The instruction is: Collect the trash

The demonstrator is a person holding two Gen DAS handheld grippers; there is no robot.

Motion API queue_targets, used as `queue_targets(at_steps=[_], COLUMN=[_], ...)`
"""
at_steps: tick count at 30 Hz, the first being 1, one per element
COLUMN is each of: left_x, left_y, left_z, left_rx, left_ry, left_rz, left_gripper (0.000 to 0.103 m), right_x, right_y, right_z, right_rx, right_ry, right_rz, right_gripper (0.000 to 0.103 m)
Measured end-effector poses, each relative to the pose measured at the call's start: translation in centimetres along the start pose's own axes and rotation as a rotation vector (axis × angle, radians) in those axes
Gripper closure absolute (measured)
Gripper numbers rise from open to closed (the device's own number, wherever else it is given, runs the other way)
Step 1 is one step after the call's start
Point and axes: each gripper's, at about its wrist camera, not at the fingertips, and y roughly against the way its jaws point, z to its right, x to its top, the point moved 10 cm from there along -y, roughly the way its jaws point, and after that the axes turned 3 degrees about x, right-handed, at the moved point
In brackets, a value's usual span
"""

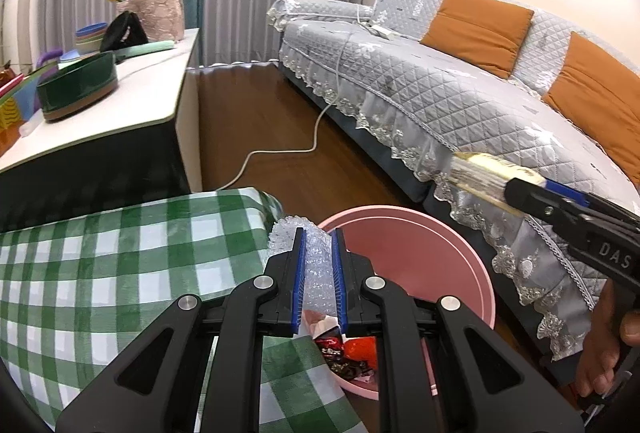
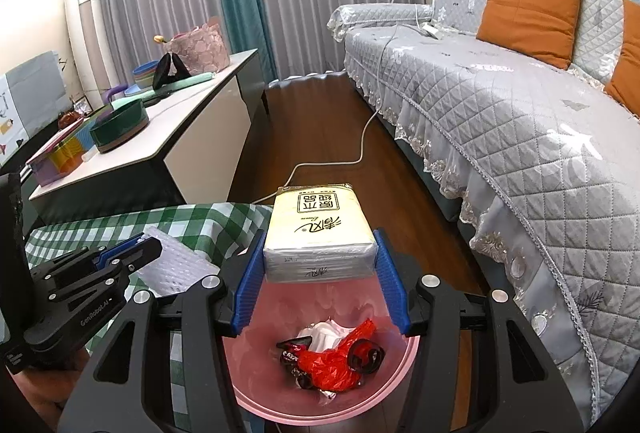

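My left gripper point(image 1: 319, 237) is shut on a piece of clear bubble wrap point(image 1: 316, 265), held over the near rim of the pink trash bin point(image 1: 448, 253). In the right wrist view the left gripper point(image 2: 150, 243) and the bubble wrap point(image 2: 176, 265) sit left of the bin. My right gripper point(image 2: 318, 297) is shut on a yellow tissue pack point(image 2: 316, 229), held above the pink bin point(image 2: 404, 357). The bin holds red and dark wrappers point(image 2: 336, 357) and white paper. In the left wrist view the right gripper point(image 1: 516, 193) holds the tissue pack point(image 1: 488, 175) beyond the bin.
A table with a green checked cloth point(image 1: 112, 265) stands left of the bin. A grey quilted sofa point(image 2: 520, 121) with orange cushions runs along the right. A white cable point(image 2: 360, 153) crosses the wood floor. A white sideboard point(image 2: 168, 121) with bowls stands at back left.
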Motion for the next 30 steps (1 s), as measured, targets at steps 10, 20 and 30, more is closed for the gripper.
queue_targets(at_steps=[10, 20, 30], left_x=[-1.2, -1.3, -0.4], left_y=[-1.0, 0.8, 8.6], left_z=[1.0, 0.6, -4.0], left_rx=[-0.020, -0.014, 0.029], left_ry=[0.000, -0.014, 0.052], left_rz=[-0.050, -0.043, -0.015], left_gripper=[0.070, 0.070, 0.069], right_x=[-0.6, 0.3, 2.4], right_y=[-0.7, 0.0, 4.5], right_z=[0.3, -0.2, -4.8], right_rx=[-0.016, -0.021, 0.010], right_ry=[-0.007, -0.038, -0.040], right_rz=[-0.035, -0.022, 0.019], right_gripper=[0.031, 0.024, 0.012])
